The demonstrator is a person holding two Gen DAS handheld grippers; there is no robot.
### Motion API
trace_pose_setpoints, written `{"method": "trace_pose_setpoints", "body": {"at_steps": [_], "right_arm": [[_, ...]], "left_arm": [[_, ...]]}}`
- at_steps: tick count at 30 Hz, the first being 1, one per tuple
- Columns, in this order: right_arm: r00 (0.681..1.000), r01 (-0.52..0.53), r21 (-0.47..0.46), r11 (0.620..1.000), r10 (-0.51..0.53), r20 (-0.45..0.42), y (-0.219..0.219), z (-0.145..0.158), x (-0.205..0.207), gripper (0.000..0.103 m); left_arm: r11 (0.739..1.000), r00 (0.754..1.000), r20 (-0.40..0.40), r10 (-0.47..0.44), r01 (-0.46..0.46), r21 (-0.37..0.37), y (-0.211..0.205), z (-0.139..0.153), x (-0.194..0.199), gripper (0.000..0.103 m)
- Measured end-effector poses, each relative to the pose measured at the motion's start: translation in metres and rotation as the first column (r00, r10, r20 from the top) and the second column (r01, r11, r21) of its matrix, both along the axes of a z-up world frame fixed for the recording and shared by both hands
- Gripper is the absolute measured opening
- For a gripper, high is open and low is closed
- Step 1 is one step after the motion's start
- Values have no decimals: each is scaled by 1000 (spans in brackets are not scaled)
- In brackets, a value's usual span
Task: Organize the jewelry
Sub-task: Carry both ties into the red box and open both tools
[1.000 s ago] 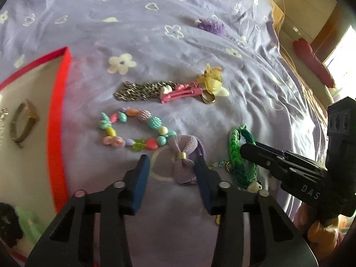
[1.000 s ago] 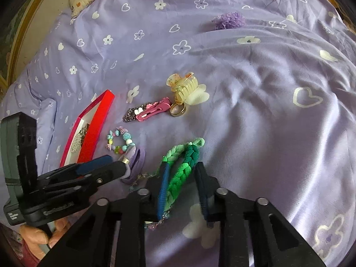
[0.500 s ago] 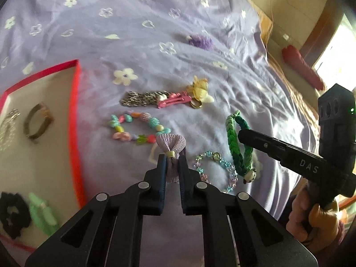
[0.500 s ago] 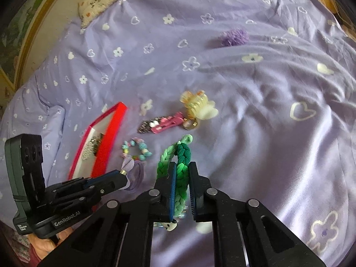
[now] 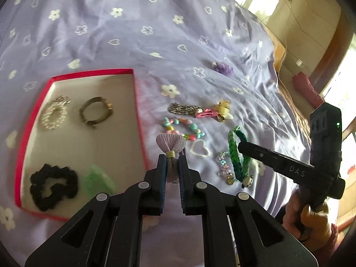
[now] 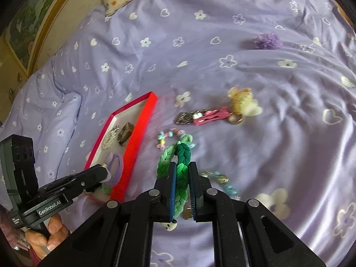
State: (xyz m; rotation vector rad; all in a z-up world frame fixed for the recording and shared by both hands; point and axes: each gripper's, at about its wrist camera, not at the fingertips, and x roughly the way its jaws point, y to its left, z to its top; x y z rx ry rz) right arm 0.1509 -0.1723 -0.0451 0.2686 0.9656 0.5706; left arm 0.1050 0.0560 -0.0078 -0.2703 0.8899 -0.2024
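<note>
While both my hands are up over the bed (image 5: pixel 133 33), each pair of tongs carries something. Left tongs (image 5: pixel 171 162) pinched narrow on the lilac bow hair tie (image 5: pixel 170 143): bow fans out above the tips, tail caught between the blue pads, lifted clear of the sheet, just right of the red tray's (image 5: pixel 138 102) near edge. From the right wrist view the bow's elastic loop (image 6: pixel 115 166) hangs at the tray rim.

Right tongs (image 6: pixel 182 175) clamped on the green braided bracelet (image 6: pixel 178 164), braid running down between the pads, small white charm (image 6: pixel 170 225) dangling below. In the left wrist view the same bracelet (image 5: pixel 238 153) hangs from the right tongs (image 5: pixel 241 148) above the sheet.

Tray contents: pearl bracelet (image 5: pixel 54 115), bronze bangle (image 5: pixel 95 112), black scrunchie (image 5: pixel 53 185), pale green piece (image 5: pixel 98 181), blurred.

Loose on the bedsheet, right of the tray:
- silver chain (image 5: pixel 182 109) touching the pink hair clip (image 5: pixel 205 113)
- yellow claw clip (image 5: pixel 223 111) at the pink clip's far end, gold ring (image 6: pixel 235 119) beside it
- pastel bead bracelet (image 5: pixel 182 129) just beyond the bow
- clear blue bead bracelet (image 5: pixel 224 165) under the hanging green braid
- purple pompom (image 5: pixel 223 67) well apart, farther up the bed
</note>
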Motion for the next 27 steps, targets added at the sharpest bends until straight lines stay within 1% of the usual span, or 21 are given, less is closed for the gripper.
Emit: {"method": "trace_pose_setpoints", "body": {"at_steps": [4,13,21,27], "right_arm": [[999,-40,-3,999,40,7,19,2,-4,10],[991,-134,-12,991,134,17,68,5,-11,10],[979,-201,-22,979,202,29,109,9,-10,10],[971,-237,-30,971,238,28,138,9,-2,10]], "left_arm": [[999,999,11,39,-39,8,18,3,-11,9],[993,992,22,121,-120,-13,59,4,-23,9],[982,982,23,186,-186,-17,94,1,-28,9],[976,976,13,218,-218,-13,116,-5,-23,9]]}}
